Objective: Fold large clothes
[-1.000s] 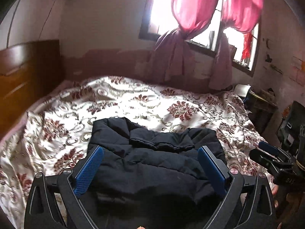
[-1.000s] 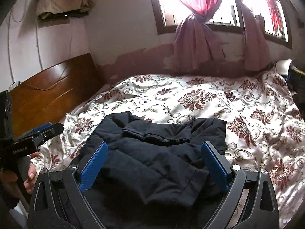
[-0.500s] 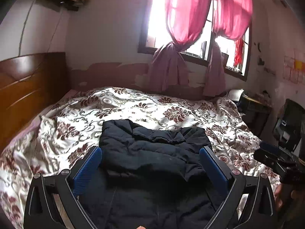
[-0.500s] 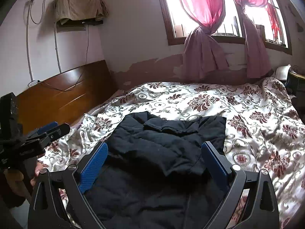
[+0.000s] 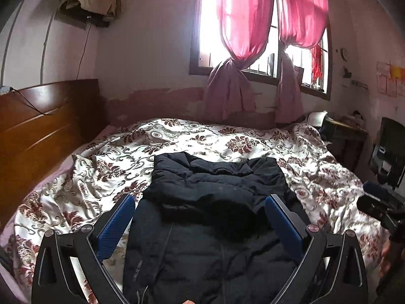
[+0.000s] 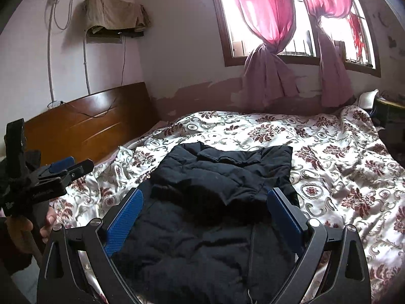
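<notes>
- Lying across the near half of the bed, a black puffer jacket (image 5: 217, 197) has its upper part folded down over the body, so a doubled layer ends in a ragged edge about midway along it.
- Its collar (image 6: 227, 158) sits at the far end, toward the window.
- A floral bedspread (image 5: 253, 147), cream with dark red flowers, is wrinkled around the jacket on both sides.
- The left gripper (image 5: 200, 217) hangs above the near part of the jacket with its blue-padded fingers (image 5: 116, 224) spread wide apart and nothing between them but the cloth below; I cannot tell whether they touch it.
- The right gripper (image 6: 205, 215) is likewise spread wide over the jacket, holding nothing, with its blue pads on either side of the folded edge.
- From the right wrist view the left gripper shows at the left edge, off the side of the bed, with a hand (image 6: 38, 228) wrapped around its handle.
- From the left wrist view the right gripper's tip shows at the right edge, beside the bedspread's border.
- A wooden headboard (image 6: 88, 126) stands at the left of the bed.
- Pink curtains (image 5: 243, 25), knotted at the middle, hang over a bright barred window (image 6: 301, 43) behind the bed.
- A tan cloth (image 6: 114, 15) is draped on a wall shelf above the headboard.
</notes>
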